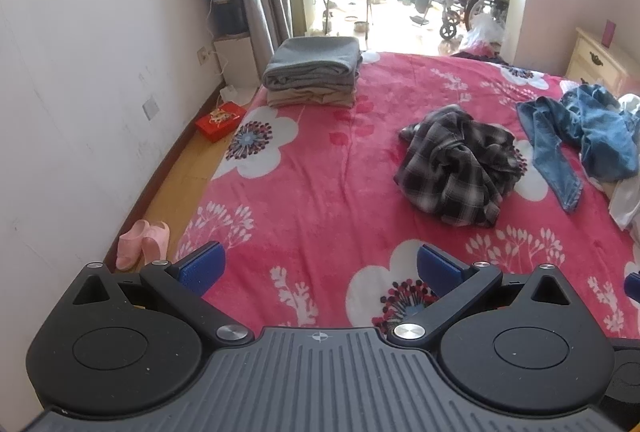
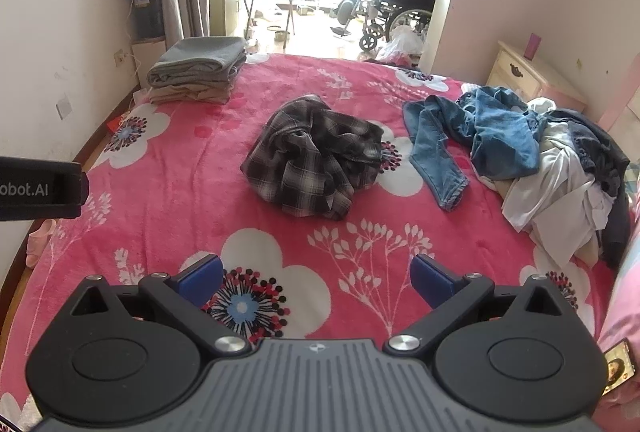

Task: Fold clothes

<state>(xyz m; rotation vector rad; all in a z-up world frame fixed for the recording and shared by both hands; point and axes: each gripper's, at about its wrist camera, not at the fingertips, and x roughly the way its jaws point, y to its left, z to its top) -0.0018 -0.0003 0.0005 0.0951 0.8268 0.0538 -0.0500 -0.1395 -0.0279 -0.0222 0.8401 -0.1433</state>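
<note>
Both tools, left tool (image 1: pixel 320 266) and right tool (image 2: pixel 316 278), hover level over the bed (image 2: pixel 200 159), fingers spread wide, empty; crumpled plaid shirt (image 2: pixel 312 163) lies at 12 o'clock mid-bed

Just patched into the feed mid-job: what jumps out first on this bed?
The pink floral bedspread fills both views, and a crumpled plaid shirt lies alone at its middle. A neat folded stack sits at the far left corner, while jeans and a heap of unfolded clothes crowd the right edge. Both the left gripper and right gripper hover open and empty.
</note>
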